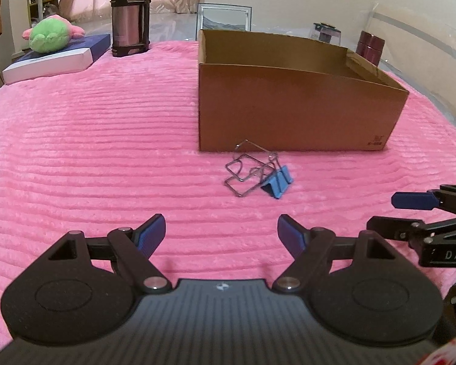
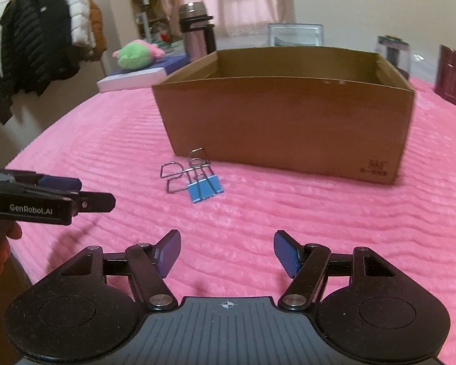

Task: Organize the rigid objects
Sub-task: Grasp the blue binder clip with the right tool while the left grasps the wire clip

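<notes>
Blue binder clips (image 1: 276, 182) with silver wire handles lie bunched on the pink ribbed cloth, just in front of an open brown cardboard box (image 1: 288, 106). In the right wrist view the clips (image 2: 205, 187) show as three side by side before the box (image 2: 282, 121). My left gripper (image 1: 222, 237) is open and empty, hovering short of the clips. My right gripper (image 2: 226, 254) is open and empty, also short of the clips. Each gripper shows in the other's view: the right one (image 1: 410, 210) at the right edge, the left one (image 2: 85, 194) at the left edge.
At the back left stand a steel thermos (image 1: 130, 15) and a green and pink plush toy (image 1: 50, 35) on a white and blue book (image 1: 54, 60). Behind the box are a picture frame (image 1: 225, 18), a clear jar (image 1: 326, 32) and a maroon container (image 1: 371, 47). Coats (image 2: 45, 39) hang at the left.
</notes>
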Demonstrator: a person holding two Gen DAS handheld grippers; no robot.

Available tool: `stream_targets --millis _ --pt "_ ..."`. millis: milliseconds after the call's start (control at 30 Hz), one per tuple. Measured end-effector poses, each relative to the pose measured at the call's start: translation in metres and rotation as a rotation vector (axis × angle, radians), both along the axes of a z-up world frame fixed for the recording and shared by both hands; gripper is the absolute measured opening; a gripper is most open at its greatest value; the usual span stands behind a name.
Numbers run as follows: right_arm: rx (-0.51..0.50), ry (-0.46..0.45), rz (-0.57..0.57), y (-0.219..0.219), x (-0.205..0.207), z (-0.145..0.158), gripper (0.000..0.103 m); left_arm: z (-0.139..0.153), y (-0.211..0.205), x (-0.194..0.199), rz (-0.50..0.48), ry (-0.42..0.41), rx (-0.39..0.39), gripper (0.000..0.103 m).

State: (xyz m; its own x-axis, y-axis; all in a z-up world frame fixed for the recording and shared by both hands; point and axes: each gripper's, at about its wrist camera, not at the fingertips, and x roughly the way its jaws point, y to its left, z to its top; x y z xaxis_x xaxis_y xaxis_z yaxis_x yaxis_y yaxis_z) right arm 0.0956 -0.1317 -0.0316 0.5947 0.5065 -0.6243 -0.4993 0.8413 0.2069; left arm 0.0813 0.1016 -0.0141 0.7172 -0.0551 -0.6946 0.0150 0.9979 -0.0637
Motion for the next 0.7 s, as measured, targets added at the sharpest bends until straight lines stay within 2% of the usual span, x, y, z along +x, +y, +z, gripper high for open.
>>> stream_targets --millis 300,433,700 --pt "-0.048 -0.082 0.127 0.034 0.027 -0.018 0.065 -0.012 0.016 0.022 0.029 -0.012 -0.022 0.077" --pt "-0.061 -0.088 0.161 0.049 0.044 -0.028 0.065 -0.017 0.019 0.031 0.029 -0.052 0.010 0.077" --pt "-0.090 -0.108 0.231 0.075 0.071 -0.046 0.064 -0.025 0.029 0.050 0.025 -0.072 -0.010 0.077"
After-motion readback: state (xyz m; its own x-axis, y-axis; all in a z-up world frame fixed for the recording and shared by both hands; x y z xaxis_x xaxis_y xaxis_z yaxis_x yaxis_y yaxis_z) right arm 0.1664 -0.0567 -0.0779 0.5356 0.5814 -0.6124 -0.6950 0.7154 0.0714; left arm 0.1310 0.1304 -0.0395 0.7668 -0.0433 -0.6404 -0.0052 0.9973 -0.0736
